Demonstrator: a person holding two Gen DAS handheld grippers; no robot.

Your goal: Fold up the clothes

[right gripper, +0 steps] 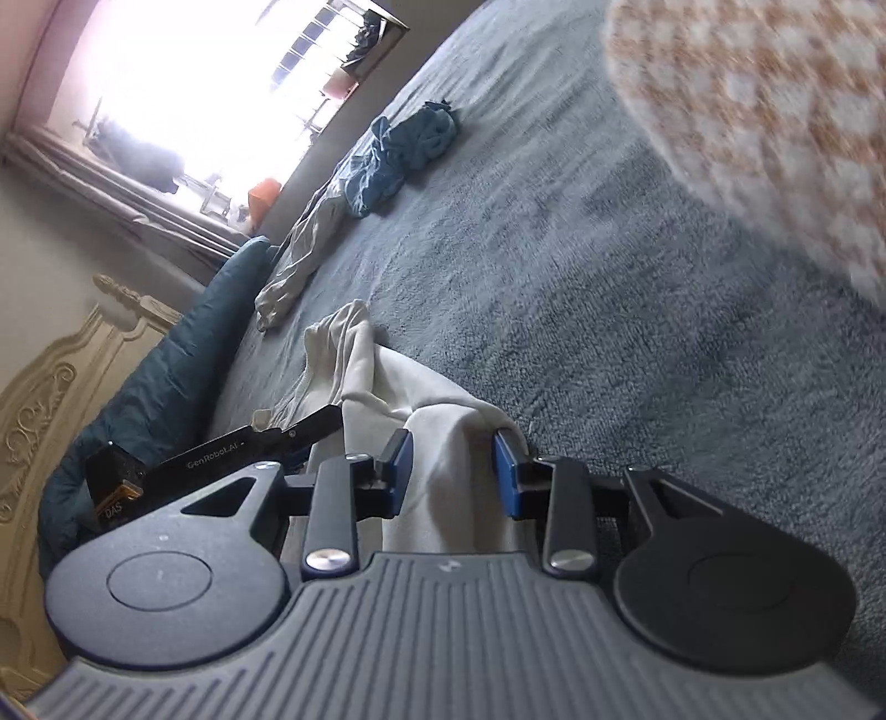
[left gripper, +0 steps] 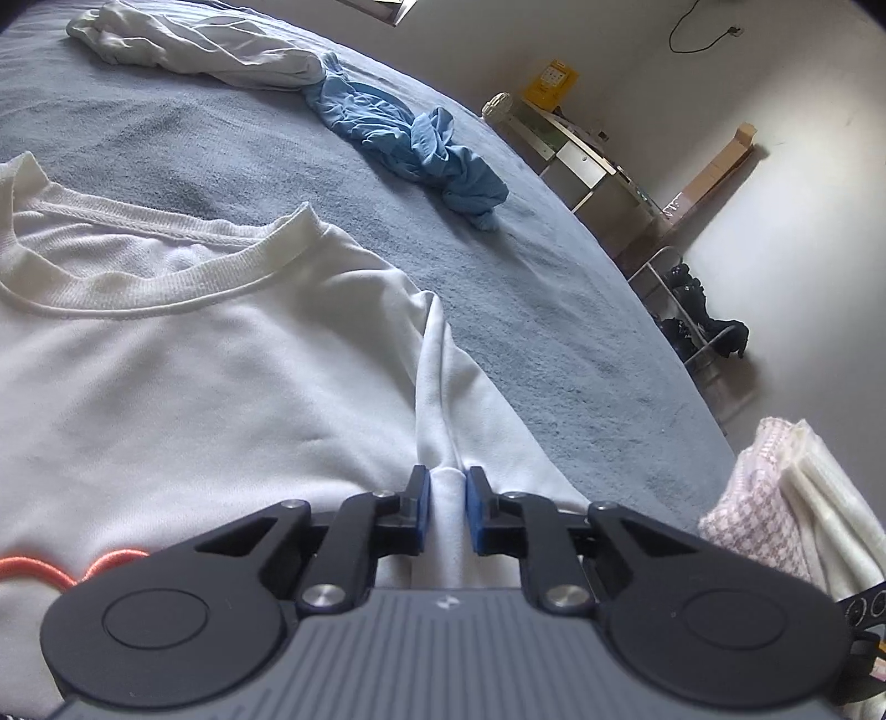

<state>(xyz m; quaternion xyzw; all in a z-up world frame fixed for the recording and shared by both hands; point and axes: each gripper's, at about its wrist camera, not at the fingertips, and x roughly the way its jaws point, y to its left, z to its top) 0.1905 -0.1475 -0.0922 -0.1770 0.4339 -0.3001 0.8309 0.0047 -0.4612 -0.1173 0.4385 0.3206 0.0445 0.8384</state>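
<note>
We have a white sweatshirt [left gripper: 183, 354] spread front-up on the bed [left gripper: 554, 310], collar away from us, so its sides can be turned in. Our left claw [left gripper: 447, 501] pinches a raised ridge of its cloth near the shoulder seam, blue pads [left gripper: 422, 507] pressed against the fold; that grip gives us a line to fold along. Our right claw [right gripper: 451, 471] holds a bunched part of the same pale garment [right gripper: 443, 443] between its pads, apparently clamped on it, to lift the cloth together with the left. A crumpled blue garment [left gripper: 410, 144] and another white one [left gripper: 194, 47] wait farther up the bed; folded pieces [left gripper: 786, 498] sit beside us.
</note>
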